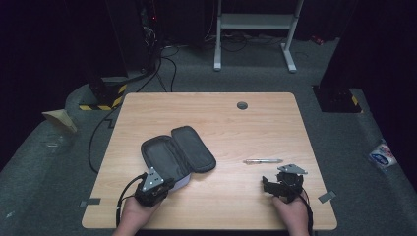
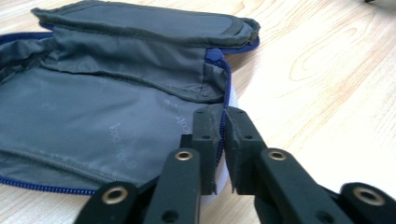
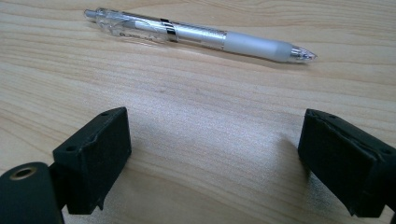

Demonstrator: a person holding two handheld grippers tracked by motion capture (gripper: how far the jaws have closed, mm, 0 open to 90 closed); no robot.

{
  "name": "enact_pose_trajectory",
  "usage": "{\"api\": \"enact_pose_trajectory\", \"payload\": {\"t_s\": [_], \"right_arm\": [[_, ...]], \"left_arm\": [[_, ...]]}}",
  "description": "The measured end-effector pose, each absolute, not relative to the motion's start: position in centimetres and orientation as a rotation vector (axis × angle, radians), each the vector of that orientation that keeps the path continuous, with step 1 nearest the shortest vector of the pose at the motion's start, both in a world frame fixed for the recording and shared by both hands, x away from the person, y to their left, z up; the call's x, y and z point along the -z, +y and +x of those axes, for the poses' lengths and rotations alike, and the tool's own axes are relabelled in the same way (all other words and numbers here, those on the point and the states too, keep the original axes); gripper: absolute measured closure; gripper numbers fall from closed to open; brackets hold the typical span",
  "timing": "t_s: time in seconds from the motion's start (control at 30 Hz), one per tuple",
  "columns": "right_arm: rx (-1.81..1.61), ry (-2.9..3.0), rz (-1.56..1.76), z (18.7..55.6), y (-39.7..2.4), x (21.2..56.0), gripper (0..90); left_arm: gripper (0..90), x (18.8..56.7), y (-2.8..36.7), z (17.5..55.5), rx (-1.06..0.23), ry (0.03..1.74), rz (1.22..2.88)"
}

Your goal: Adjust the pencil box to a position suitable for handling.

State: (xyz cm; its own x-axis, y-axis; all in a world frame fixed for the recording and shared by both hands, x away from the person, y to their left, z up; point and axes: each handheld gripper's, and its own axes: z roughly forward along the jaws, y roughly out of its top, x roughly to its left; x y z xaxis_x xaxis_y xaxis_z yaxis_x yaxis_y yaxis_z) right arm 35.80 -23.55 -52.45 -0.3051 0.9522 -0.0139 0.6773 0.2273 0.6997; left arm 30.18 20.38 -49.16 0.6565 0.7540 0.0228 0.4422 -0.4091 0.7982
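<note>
Lying open on the left half of the light wooden desk (image 1: 255, 123): a dark grey zip pencil case (image 1: 169, 155), lid flap folded back to the right, grey lining and blue zipper teeth showing in the left gripper view (image 2: 93, 121). Pinching the near right rim of the case along the zipper edge: the left hand-held gripper (image 1: 156, 183), jaws nearly together with the fabric between the pads (image 2: 205, 135). Resting on bare desk to the right of the case, well apart from it: a clear pen with a silver barrel and a frosted white grip (image 1: 263, 161), lying crosswise (image 3: 196, 35). Sitting just short of the pen, near the desk's front right edge: the right hand-held gripper (image 1: 284, 184), jaws standing wide apart, gripping nothing, only wood grain between them.
</note>
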Motion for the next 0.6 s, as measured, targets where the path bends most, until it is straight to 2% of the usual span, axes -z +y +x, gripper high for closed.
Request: {"api": "enact_pose_trajectory", "payload": {"t_s": [0.3, 0.6], "right_arm": [[-0.832, 2.066, 1.494, 35.8, -23.5, 52.4, 9.5], [-0.835, 2.069, 1.487, 35.8, -23.5, 52.4, 10.3]], "left_arm": [[87.7, 49.0, 18.4, 29.9, -0.490, 0.887, 2.060], [87.8, 49.1, 14.3, 29.6, -0.487, 0.804, 2.049]]}}
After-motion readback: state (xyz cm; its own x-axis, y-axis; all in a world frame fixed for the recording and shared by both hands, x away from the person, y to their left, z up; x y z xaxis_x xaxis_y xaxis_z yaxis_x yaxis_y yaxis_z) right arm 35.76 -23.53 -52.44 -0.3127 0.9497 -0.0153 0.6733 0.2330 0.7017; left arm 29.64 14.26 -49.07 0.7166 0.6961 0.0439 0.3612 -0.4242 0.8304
